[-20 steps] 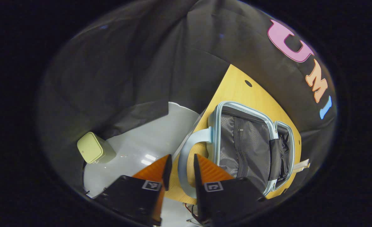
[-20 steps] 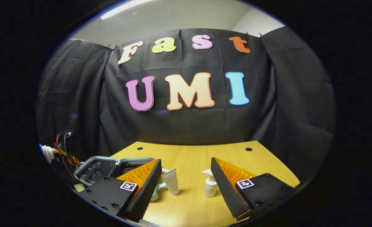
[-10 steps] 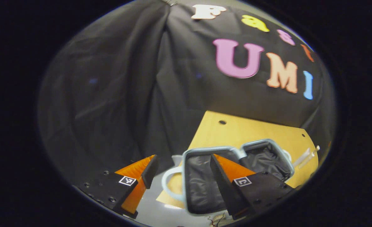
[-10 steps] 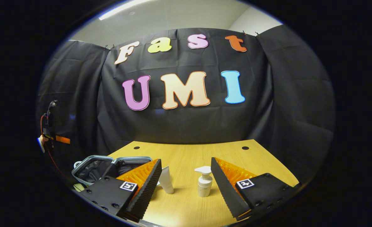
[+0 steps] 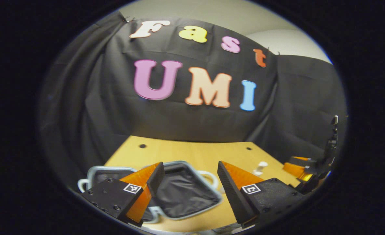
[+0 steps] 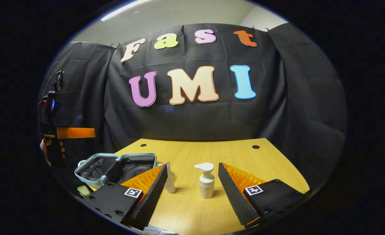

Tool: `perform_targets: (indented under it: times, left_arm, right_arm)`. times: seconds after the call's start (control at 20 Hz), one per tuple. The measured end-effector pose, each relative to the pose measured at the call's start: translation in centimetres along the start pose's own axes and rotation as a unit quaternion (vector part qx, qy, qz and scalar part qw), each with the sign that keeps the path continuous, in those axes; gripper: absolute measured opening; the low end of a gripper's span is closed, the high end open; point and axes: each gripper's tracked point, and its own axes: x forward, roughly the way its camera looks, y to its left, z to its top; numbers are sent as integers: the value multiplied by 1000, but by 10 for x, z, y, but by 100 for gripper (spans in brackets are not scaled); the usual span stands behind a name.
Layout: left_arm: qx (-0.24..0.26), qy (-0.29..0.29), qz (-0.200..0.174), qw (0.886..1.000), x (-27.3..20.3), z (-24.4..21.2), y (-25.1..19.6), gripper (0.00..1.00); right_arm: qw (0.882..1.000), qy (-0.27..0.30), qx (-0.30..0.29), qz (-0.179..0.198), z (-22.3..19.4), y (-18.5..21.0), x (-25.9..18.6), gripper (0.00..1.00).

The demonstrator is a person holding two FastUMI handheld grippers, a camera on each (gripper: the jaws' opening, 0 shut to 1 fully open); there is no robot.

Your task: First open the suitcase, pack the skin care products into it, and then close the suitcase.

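The right tool [image 6: 192, 187] is released, spread around the pump bottle [image 6: 206, 182] — a skewed closing could tip it. The left tool [image 5: 188, 182] is released over the open suitcase [image 5: 182, 195].

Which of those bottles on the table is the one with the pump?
Start at the wooden table, right of the open suitcase. The white pump bottle stands upright between the right gripper fingers. Unlike the plain tube beside it, it has a spout on top.
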Motion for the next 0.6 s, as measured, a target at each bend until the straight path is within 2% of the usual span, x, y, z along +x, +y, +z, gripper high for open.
perform_targets:
  times: [0.1,0.25,0.5,0.6]
  left_arm:
    - [-17,5,-36,999,29,-24,-38,95]
    - [-14,26,-56,998,67,-66,-73,96]
    - [-26,65,-52,996,116,-130,-84,96]
    - [-37,84,-38,995,132,-152,-77,96]
  right_arm:
    - [1000,10,0,6,-11,-5,3,98]
    - [1000,24,9,10,-33,-13,14,98]
    - [999,44,12,6,-75,-28,41,98]
    - [998,56,8,8,-88,-31,48,98]
